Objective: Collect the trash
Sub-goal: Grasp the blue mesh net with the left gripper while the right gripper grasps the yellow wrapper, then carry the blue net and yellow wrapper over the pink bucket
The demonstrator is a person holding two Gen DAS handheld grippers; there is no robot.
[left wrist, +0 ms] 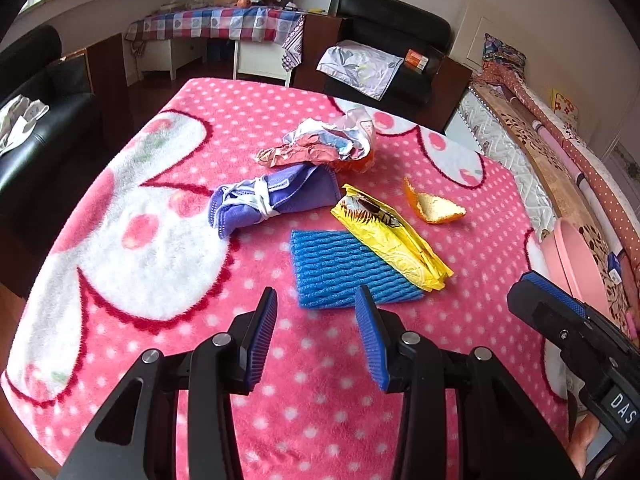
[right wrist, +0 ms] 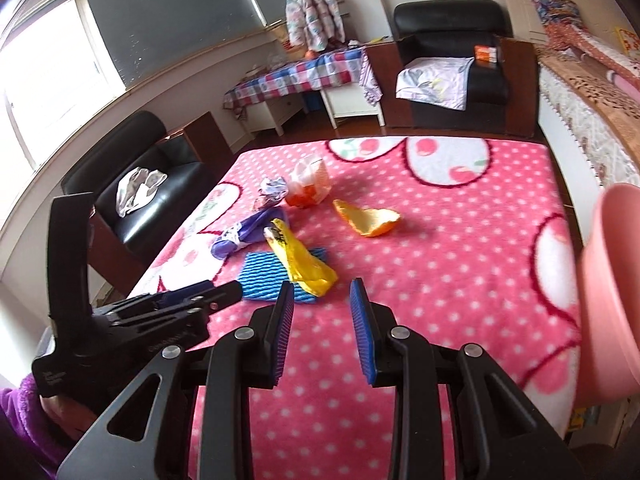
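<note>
Trash lies on a pink polka-dot blanket (left wrist: 120,216): a blue foam net (left wrist: 340,272), a yellow wrapper (left wrist: 392,240) across it, an orange peel (left wrist: 434,206), a purple cloth bundle (left wrist: 272,200) and crumpled wrappers (left wrist: 320,144). My left gripper (left wrist: 316,316) is open and empty just short of the foam net. My right gripper (right wrist: 322,304) is open and empty, near the yellow wrapper (right wrist: 304,260) and foam net (right wrist: 264,272). The peel (right wrist: 368,220) lies beyond. Each gripper shows in the other's view: the right one (left wrist: 560,320), the left one (right wrist: 192,296).
A pink basin (right wrist: 612,280) stands at the blanket's right edge, also in the left wrist view (left wrist: 576,264). Black armchairs (right wrist: 452,52) and a small table with a checked cloth (right wrist: 300,76) stand beyond. A bed (left wrist: 540,140) runs along the right.
</note>
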